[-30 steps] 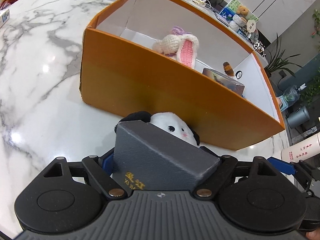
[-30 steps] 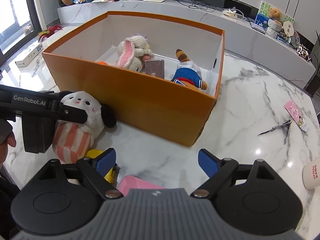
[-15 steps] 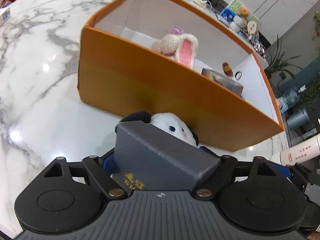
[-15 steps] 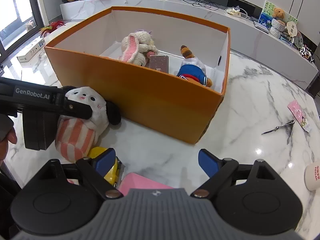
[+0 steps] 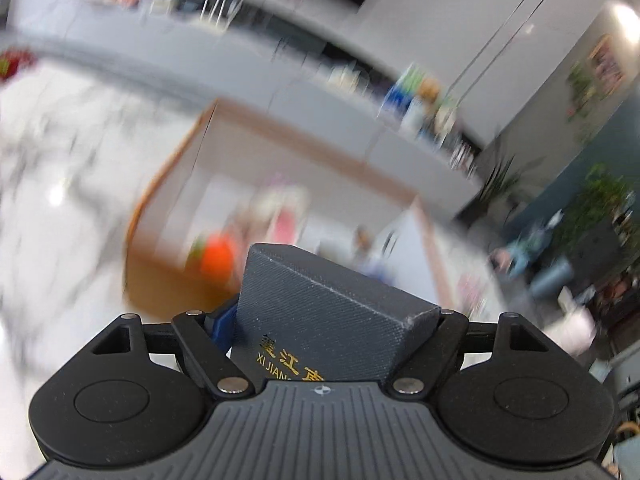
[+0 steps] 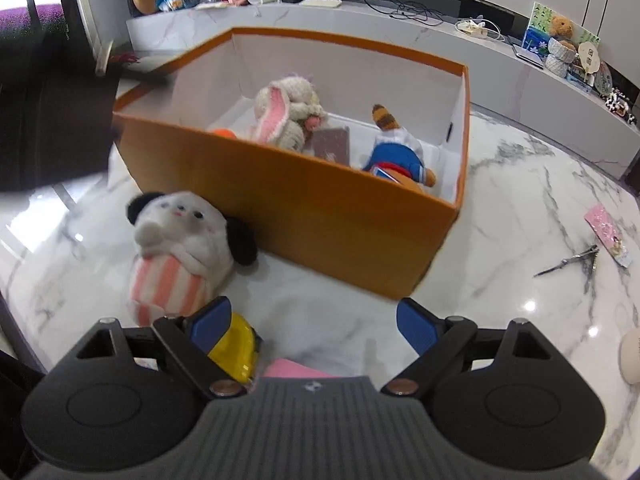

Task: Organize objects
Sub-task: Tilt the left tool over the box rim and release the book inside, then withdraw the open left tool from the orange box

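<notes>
Here the left gripper (image 5: 336, 316) apparently clamps the grey box (image 5: 320, 320), fingers just narrowing; the right gripper (image 6: 314, 322) gapes empty above the table (image 6: 500, 200).

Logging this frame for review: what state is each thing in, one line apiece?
Left gripper: jaws clamped on the grey box, having just closed further.
Grey box: held, tilted, off the table.
Right gripper: jaws open, empty.
Orange box: open-topped, toys inside.
Panda plush: on the table, against the orange box.
Yellow toy: on the table.
</notes>
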{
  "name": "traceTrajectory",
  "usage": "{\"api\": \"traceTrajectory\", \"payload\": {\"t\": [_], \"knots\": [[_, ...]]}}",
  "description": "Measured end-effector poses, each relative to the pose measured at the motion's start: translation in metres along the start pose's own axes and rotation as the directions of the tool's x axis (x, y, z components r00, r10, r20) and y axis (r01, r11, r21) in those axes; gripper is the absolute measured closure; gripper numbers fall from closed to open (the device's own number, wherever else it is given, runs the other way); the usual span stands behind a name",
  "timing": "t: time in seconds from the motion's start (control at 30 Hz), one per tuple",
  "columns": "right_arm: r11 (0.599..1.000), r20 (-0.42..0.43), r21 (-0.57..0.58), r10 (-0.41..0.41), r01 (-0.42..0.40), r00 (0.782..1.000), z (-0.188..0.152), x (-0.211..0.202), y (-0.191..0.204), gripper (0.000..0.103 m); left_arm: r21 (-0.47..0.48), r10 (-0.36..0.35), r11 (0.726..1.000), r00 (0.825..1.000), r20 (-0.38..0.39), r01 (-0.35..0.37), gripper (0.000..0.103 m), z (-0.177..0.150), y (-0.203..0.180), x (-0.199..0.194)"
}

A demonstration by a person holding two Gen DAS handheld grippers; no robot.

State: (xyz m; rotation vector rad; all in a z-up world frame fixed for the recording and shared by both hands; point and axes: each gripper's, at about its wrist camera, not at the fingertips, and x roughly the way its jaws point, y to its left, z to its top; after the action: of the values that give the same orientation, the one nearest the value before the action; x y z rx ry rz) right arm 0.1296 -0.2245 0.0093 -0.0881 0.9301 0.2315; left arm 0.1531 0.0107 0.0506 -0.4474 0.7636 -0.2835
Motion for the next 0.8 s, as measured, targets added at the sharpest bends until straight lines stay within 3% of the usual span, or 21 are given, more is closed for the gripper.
{"api": "traceTrajectory", "payload": {"t": [0.1, 0.2, 0.37, 0.47, 0.63, 0.8], "knots": [[0.998, 0.085, 0.048, 0.037, -0.042, 0.996, 0.005, -0.009, -0.004, 0.013, 0.026, 0.020, 0.999, 0.997, 0.072, -0.022, 0.011, 0.029, -0.012, 0.019], [0.991, 0.150, 0.084, 0.087, -0.100, 0.985, 0.012, -0.016, -0.009, 0.013, 0.041, 0.059, 0.997, 0.995, 0.084, -0.063, 0.011, 0.042, -0.017, 0.053], [0.985, 0.155, 0.093, 0.131, -0.147, 0.979, 0.016, -0.009, -0.014, 0.013, 0.069, 0.113, 0.990, 0.989, 0.096, -0.120, 0.007, 0.037, -0.030, 0.077], [0.984, 0.188, 0.104, 0.121, -0.142, 0.975, 0.019, -0.009, -0.017, 0.013, 0.057, 0.079, 0.995, 0.995, 0.068, -0.083, 0.006, 0.038, -0.028, 0.078], [0.979, 0.191, 0.121, 0.138, -0.162, 0.972, 0.023, -0.009, -0.019, 0.013, 0.056, 0.094, 0.994, 0.994, 0.048, -0.097, 0.006, 0.034, -0.023, 0.061], [0.983, 0.165, 0.096, 0.137, -0.155, 0.977, 0.017, -0.011, -0.018, 0.013, 0.123, 0.146, 0.981, 0.989, 0.021, -0.148, 0.006, 0.011, -0.016, 0.025]]}}
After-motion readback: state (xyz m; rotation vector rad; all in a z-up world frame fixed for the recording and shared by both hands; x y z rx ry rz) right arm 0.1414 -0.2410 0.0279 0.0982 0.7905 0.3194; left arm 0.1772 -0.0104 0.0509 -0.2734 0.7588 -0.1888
